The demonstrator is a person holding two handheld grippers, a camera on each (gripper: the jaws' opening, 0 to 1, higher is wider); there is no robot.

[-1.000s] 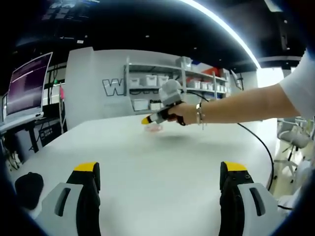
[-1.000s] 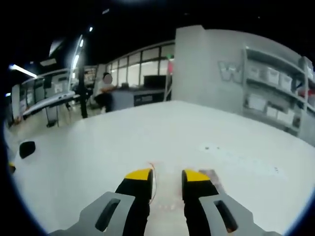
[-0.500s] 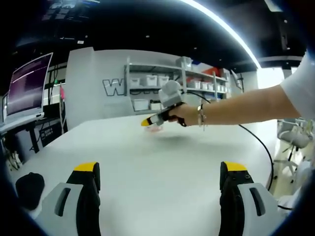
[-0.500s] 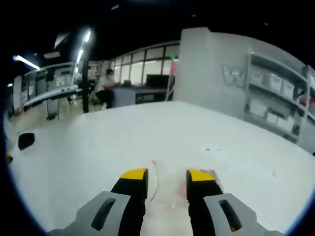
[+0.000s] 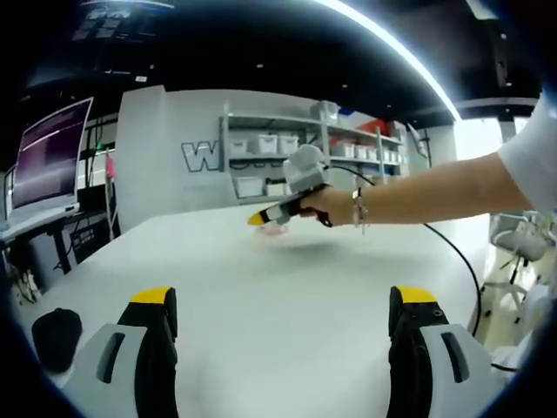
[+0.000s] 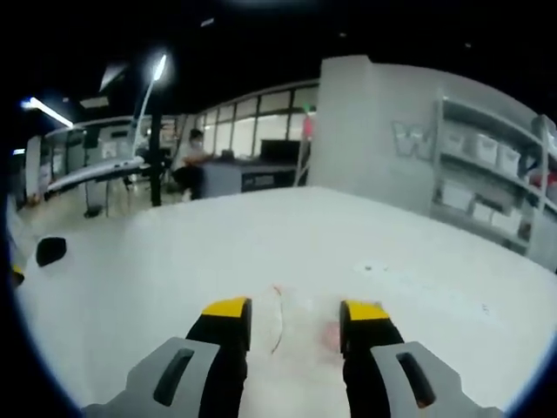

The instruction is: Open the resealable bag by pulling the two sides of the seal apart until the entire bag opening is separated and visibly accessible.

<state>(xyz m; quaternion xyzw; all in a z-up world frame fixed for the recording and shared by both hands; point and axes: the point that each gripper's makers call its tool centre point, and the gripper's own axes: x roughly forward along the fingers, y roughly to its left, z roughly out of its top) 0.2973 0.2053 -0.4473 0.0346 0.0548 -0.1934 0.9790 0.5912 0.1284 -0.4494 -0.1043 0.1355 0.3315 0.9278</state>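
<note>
The resealable bag [image 6: 291,335] is clear, with a thin red seal line and something pink inside. It lies flat on the white table [image 6: 174,261], between and just beyond the tips of my right gripper [image 6: 296,311], which is open with nothing held. In the left gripper view the same bag [image 5: 273,229] is a small pinkish patch far across the table, under the yellow tip of the right gripper [image 5: 261,218], held by a person's hand. My left gripper [image 5: 284,300] hovers low over the near table, open wide, far from the bag.
A small black object [image 5: 54,335] lies at the table's left edge, also seen as the black object [image 6: 50,251]. A black cable [image 5: 461,261] trails over the table's right edge. A monitor [image 5: 48,152] stands left; shelves with bins [image 5: 287,148] stand behind.
The right gripper's jaws have spread wider apart over the bag. The left gripper has stayed where it was, open.
</note>
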